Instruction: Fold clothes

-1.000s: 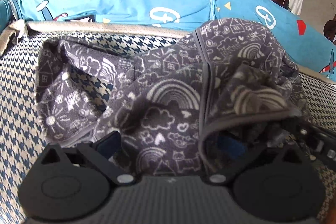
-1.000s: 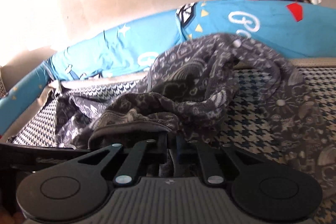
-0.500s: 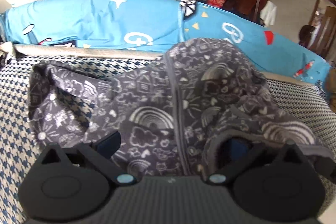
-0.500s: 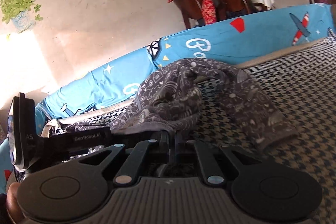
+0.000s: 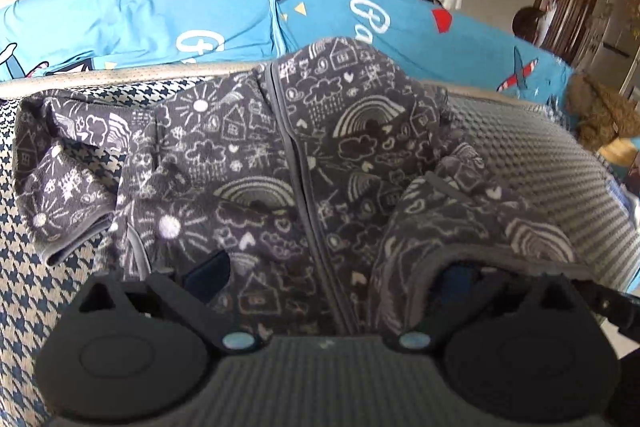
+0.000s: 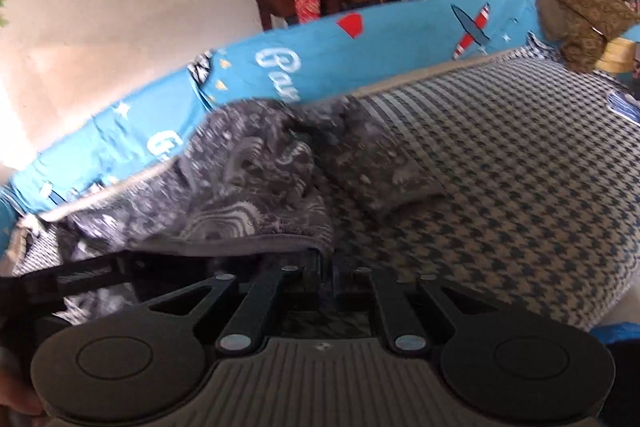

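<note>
The right gripper's (image 6: 326, 267) fingers are pressed together on the hem of a dark grey fleece garment with white doodle print (image 5: 304, 163), while the left gripper's (image 5: 332, 275) fingers stand wide apart with the garment's lower edge draped over and between them, clamping nothing. The garment lies spread, zip uppermost, on a blue-and-cream houndstooth sofa seat (image 6: 500, 179). Behind it runs a bright blue cartoon-print cushion cover (image 5: 132, 19).

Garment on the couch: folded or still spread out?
Not folded. The garment lies bunched, zipper side up, one sleeve out sideways; right gripper pinches its hem.
</note>
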Demonstrator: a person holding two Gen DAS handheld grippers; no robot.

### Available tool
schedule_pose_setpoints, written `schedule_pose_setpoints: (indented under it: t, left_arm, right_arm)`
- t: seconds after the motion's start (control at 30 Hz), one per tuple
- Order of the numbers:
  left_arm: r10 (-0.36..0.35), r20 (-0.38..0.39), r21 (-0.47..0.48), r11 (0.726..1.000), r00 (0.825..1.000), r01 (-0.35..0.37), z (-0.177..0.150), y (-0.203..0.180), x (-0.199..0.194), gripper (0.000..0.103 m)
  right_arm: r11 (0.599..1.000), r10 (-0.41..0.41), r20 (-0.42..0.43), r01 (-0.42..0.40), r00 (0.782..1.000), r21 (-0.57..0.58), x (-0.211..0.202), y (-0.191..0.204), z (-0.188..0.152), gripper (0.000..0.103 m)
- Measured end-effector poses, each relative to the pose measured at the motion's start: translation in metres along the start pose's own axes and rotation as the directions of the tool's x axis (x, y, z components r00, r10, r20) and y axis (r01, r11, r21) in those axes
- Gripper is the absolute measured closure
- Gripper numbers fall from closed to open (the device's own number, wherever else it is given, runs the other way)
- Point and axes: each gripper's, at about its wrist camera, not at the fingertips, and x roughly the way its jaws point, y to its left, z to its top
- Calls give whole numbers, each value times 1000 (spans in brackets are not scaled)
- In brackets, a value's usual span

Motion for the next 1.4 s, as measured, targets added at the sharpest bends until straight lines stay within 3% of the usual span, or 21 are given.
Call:
schedule_pose_setpoints:
  t: [0.17, 0.27, 0.4, 0.5, 0.73, 1.0, 1.4]
  left_arm:
    - [-10, -21, 17, 1000, 1000, 10, -7, -2, 3, 0]
    - [-2, -22, -3, 1000, 1000, 2, -5, 1, 4, 0]
    - [-6, -32, -38, 999, 999, 5, -3, 7, 6, 0]
    - [-1, -37, -38, 999, 999, 0, -3, 8, 6, 0]
    - [-23, -47, -23, 999, 999, 22, -6, 12, -2, 0]
    - [-46, -41, -8, 999, 998, 46, -7, 17, -17, 0]
    - [-11, -34, -91, 996, 999, 8, -19, 48, -47, 0]
  right_arm:
    - [996, -68, -48, 66, 997, -53, 7, -5, -22, 93]
    - [997, -66, -58, 63, 996, -49, 2, -7, -27, 91]
    - [996, 51, -73, -56, 996, -65, -5, -4, -34, 91]
    - [982, 151, -90, -160, 984, -99, -8, 4, -41, 91]
    - [944, 274, -126, -292, 953, -155, 2, 30, -56, 91]
    - [911, 297, -194, -338, 935, -236, 34, 64, -71, 91]
    - [908, 350, -204, -384, 915, -166, 69, 74, -70, 91]
